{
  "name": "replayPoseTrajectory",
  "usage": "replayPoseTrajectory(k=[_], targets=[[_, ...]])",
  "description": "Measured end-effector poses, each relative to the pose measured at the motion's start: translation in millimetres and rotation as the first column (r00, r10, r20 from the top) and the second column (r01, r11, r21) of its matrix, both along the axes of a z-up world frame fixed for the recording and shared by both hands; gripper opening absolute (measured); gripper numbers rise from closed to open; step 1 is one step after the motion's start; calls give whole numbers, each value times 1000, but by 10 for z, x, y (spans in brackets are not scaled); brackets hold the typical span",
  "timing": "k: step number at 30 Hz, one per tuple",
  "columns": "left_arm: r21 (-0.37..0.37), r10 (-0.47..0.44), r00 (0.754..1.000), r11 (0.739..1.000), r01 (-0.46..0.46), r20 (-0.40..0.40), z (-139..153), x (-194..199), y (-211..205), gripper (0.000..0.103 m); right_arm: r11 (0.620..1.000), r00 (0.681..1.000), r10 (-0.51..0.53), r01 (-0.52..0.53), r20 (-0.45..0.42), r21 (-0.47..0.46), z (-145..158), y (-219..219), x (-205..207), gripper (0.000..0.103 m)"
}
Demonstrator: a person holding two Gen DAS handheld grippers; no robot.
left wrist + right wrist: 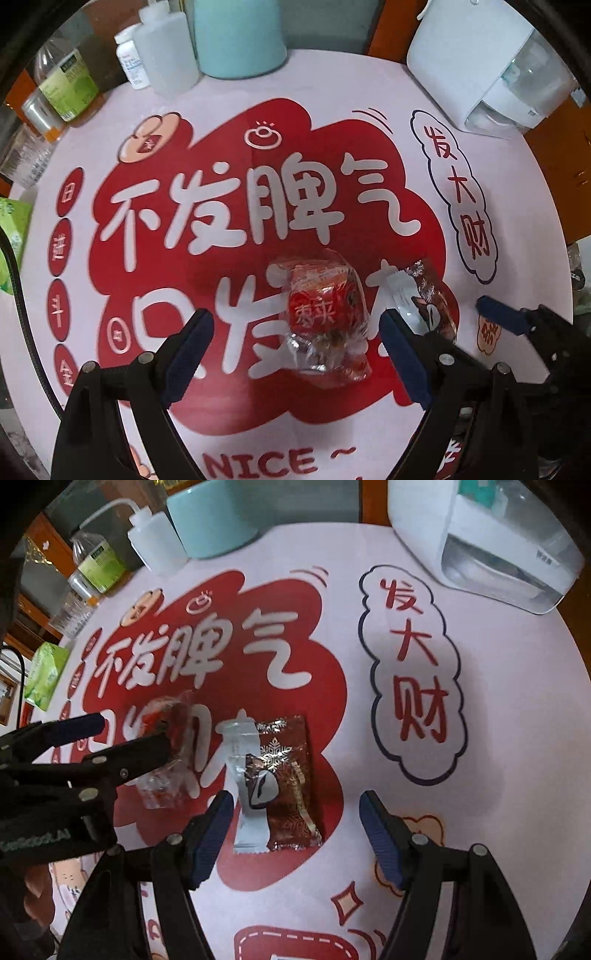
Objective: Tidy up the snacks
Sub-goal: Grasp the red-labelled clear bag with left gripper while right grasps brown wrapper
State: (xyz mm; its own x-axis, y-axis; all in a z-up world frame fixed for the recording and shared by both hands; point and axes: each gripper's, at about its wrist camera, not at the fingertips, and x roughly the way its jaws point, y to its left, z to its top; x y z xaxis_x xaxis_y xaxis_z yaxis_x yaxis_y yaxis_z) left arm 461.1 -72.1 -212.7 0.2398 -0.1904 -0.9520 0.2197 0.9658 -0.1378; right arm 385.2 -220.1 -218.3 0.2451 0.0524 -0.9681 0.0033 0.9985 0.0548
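Observation:
A red snack in clear wrap (325,317) lies on the printed table mat (258,74), between the fingers of my open left gripper (295,343), which straddles it just above the mat. A brown snowflake packet (291,779) and a pale grey-white sachet (243,786) lie side by side to its right. My right gripper (295,830) is open, its fingers either side of these two packets' near ends. In the right wrist view the left gripper (122,738) shows at left over the red snack (166,716). The brown packet also shows in the left wrist view (432,295).
At the mat's far edge stand a teal container (240,37), a white squeeze bottle (166,48), a pill bottle (129,59), a green-labelled bottle (66,81) and a white appliance (491,66). A green tissue pack (46,674) lies at left.

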Motion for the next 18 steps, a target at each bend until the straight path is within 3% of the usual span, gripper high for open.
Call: replayPoseTrajectory(k=[5,8,9,10,11,12,18], targets=[[-11,-10,1000,1000,10,-8,-91,18,-111,90,999,999,31,-29,25,-45,-7,61,-27,42],[7,-21,1000,1000,21,-12,-153,24,-190,90,1000,1000,12,-11,21,-18,1,9,-37,38],[6,-22,1000,1000,22,-15,-169,22,-202,86,1000,1000,8,-8,23,-14,5,-5,-53,37],[-2,-20,1000,1000,20,-19,-191,18,-206,80,1000,1000,7,-7,24,-14,3,-7,-60,37],[-15,-20,999,1000,20,-30,-217,17,-210,64,1000,1000,5,-5,27,-14,3,-20,-80,37],[-13,-20,1000,1000,20,-15,-211,7,-213,55,1000,1000,4,-4,29,-13,5,-26,-101,37],[-25,1,1000,1000,-1,-3,-225,-34,-137,50,1000,1000,10,-9,28,-24,29,-36,-216,35]])
